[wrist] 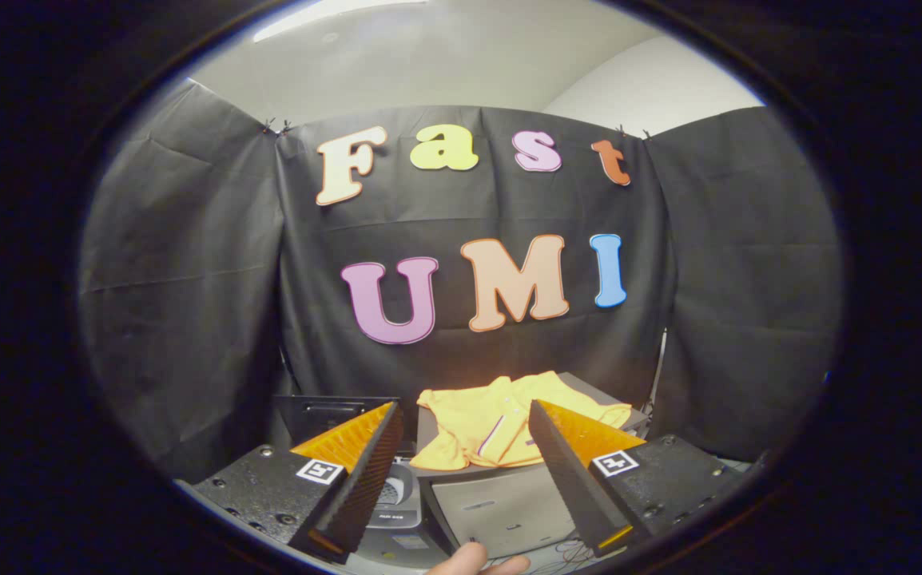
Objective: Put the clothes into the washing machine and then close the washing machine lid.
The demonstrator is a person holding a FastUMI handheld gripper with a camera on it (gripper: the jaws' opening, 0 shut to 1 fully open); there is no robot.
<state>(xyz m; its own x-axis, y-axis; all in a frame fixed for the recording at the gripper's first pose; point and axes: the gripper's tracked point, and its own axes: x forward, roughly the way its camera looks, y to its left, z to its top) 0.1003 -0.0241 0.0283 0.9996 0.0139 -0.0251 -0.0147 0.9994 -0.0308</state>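
Note:
A yellow garment (483, 425) lies crumpled on a grey box-like surface (509, 503) just beyond my fingers, against the black cloth wall. My gripper (465, 415) is open, its two fingers spread wide with nothing between them; the garment shows through the gap. Below the left finger I see part of the washing machine (397, 495), its round drum opening and control panel partly hidden by that finger. A dark raised panel (325, 411), possibly the machine's lid, stands behind the left finger.
A person's fingertip (473, 561) shows below the grey box, between my fingers. Some thin cables (569, 551) lie by the right finger. Black cloth walls close in the space on three sides.

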